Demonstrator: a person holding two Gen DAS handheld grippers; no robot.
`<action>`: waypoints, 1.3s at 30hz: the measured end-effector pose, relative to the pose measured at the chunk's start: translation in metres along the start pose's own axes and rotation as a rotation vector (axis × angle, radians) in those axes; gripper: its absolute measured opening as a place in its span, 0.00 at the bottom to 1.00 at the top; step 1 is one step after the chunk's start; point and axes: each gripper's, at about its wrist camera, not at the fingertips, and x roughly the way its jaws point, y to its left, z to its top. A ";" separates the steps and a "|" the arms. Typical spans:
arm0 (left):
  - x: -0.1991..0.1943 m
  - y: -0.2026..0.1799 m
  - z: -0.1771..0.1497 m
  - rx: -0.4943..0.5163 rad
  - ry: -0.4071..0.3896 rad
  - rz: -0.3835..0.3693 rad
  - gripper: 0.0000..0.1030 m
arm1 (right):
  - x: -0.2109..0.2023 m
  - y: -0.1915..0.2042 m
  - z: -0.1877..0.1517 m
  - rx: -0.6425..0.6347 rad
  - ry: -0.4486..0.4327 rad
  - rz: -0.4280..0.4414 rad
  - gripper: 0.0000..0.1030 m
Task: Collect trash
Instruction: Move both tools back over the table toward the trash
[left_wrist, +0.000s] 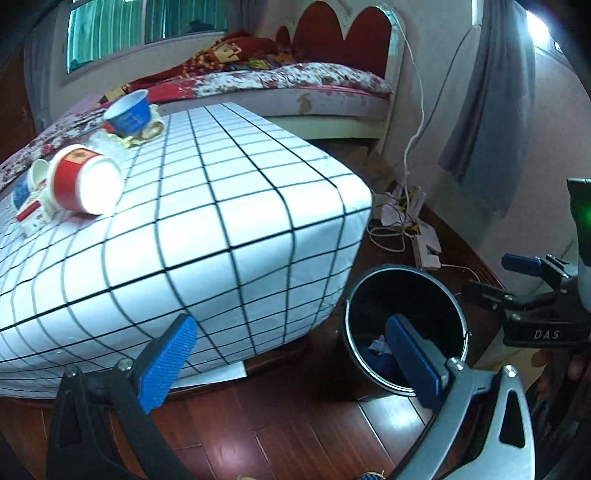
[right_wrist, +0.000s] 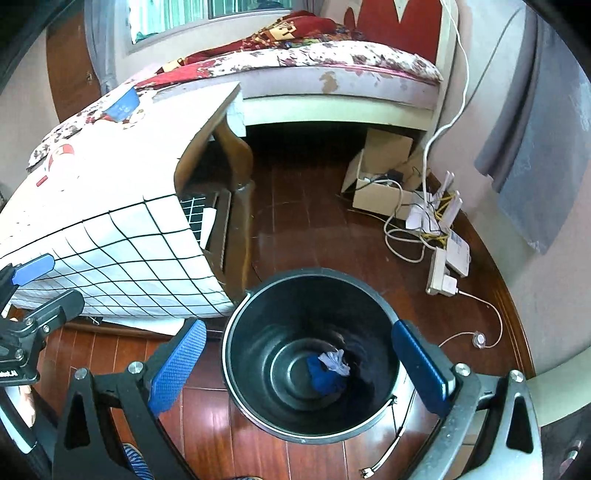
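Right claw (right_wrist: 295, 365) agape above bucket (right_wrist: 236, 354) rim, floor (right_wrist: 314, 221) around.

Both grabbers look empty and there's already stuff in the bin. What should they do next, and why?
Probably swing the left gripper up toward the tipped red cup on the checked table. Both grippers are open and hold nothing, the right gripper hangs over the black bin with crumpled paper inside, and cups remain on the table.
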 end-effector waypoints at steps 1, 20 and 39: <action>-0.004 0.002 0.000 -0.004 -0.006 0.004 0.99 | -0.001 0.003 0.001 -0.004 -0.003 0.003 0.99; -0.062 0.077 0.008 -0.165 -0.140 0.138 1.00 | -0.031 0.102 0.053 -0.196 -0.130 0.120 0.99; -0.078 0.221 0.006 -0.381 -0.157 0.358 1.00 | 0.027 0.276 0.138 -0.417 -0.137 0.338 0.99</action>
